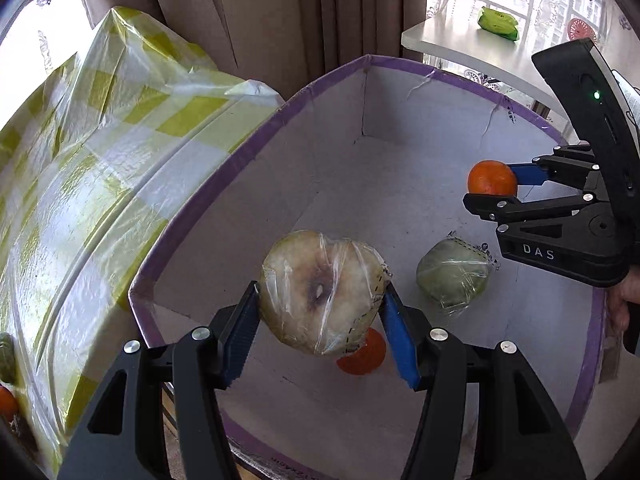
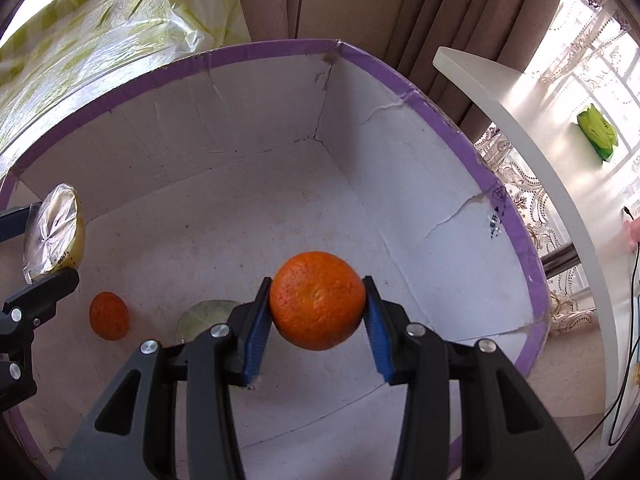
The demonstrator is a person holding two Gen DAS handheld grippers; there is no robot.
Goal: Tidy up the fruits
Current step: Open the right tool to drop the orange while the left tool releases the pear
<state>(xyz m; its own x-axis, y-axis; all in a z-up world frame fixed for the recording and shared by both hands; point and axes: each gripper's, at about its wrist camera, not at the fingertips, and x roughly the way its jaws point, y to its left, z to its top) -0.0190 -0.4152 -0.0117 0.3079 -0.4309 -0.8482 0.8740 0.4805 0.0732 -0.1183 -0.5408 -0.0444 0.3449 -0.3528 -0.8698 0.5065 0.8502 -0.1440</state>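
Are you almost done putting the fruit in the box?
Partly. A wrapped green fruit and an orange already lie on the floor of the purple-edged box. In hand: the left tongs hold a wrapped pear and the right tongs hold another orange, both above the box and not yet dropped. Left: two fruits at the edge of the checkered cloth outside.

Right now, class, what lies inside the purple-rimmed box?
On the floor of the box lie a wrapped green fruit and an orange. In the left wrist view the held wrapped pear covers most of that orange.
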